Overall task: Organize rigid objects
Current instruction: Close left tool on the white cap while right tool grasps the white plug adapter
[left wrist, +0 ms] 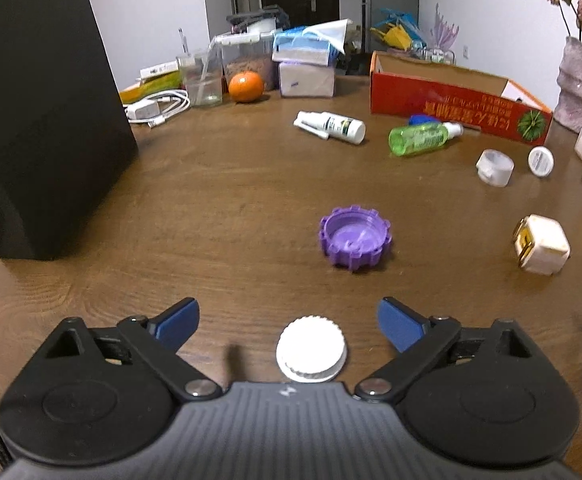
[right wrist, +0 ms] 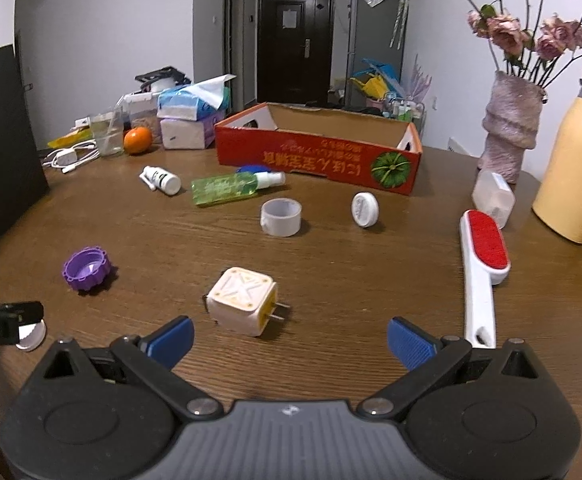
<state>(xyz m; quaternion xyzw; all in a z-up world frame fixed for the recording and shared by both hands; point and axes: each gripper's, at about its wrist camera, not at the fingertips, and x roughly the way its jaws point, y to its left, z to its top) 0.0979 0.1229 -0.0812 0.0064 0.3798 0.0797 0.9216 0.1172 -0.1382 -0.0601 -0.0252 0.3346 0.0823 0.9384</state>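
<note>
Nearest in our left wrist view: our left gripper, tilted down toward the wooden table, its blue fingers spread wide. A white ridged cap lies flat on the table in the gap between them, just behind the tips and touched by neither pad.

Next out: a purple notched lid, open side up, lying apart from the cap. To the right of it, a white plug adapter.

In our right wrist view: our right gripper, likewise angled down at the table, jaws spread and holding nothing. The plug adapter sits just ahead of the tips, left of centre, prongs pointing right. A white lint brush with a red pad lies along the right side, its handle end near the right finger.

Middle distance: a clear tape roll and a small white round jar on its side, near each other but apart.

Farther: a green spray bottle and a white spray bottle, both lying down.

Farthest: a red cardboard box, open-topped, just behind the green bottle; an orange to its left.
</note>
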